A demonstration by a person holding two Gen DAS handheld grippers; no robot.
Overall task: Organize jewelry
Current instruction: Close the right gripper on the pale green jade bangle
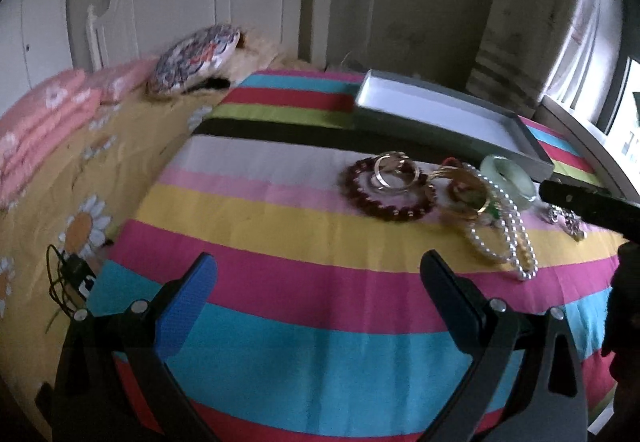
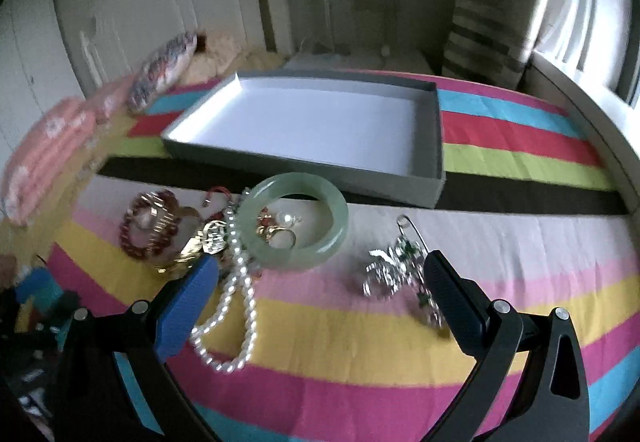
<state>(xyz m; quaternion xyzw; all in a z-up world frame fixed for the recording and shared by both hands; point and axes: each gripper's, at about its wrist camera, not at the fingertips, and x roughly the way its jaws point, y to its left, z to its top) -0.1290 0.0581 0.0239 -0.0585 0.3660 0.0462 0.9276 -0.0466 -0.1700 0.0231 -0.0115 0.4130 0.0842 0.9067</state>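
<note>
Grey tray (image 2: 434, 146) seen ahead of right gripper (image 2: 320, 290), white inside, nothing in it. Jade bangle (image 2: 320, 238), pearl strand (image 2: 240, 282) & brooch (image 2: 384, 270) lie betw. its wide-spread fingers, ungripped. Left gripper (image 1: 320, 282) wide apart, nothing held.

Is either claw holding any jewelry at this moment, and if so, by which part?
Nothing is held. The left claw and the right claw both stand open over the striped cloth; the pale green jade bangle lies untouched.
</note>
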